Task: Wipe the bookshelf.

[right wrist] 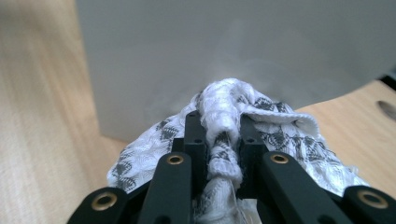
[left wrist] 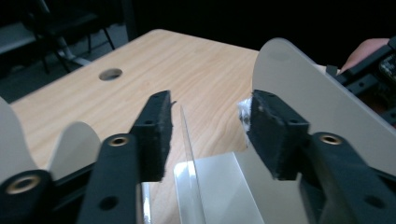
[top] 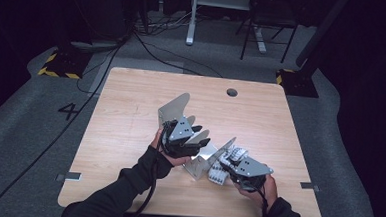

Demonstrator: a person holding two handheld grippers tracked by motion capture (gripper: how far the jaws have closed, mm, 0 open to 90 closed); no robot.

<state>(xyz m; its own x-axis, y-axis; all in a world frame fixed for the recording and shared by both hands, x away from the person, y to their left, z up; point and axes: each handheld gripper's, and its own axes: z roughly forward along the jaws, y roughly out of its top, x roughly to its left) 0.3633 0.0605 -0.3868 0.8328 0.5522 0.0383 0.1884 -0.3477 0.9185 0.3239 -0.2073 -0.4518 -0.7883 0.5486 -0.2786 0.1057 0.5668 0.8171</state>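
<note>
Fingers of the right gripper (right wrist: 223, 154) pinch a bunched fold of the white, grey-patterned cloth (right wrist: 233, 112). It looks light, soft and limp, so it should sag and slip unless taken by a gathered ridge, as here. It sits against a pale plastic stand (right wrist: 196, 60) near the table's (top: 130, 115) front edge. The left gripper (left wrist: 208, 130) stands open, its pads either side of a clear upright sheet (left wrist: 189, 158), touching neither side.
</note>
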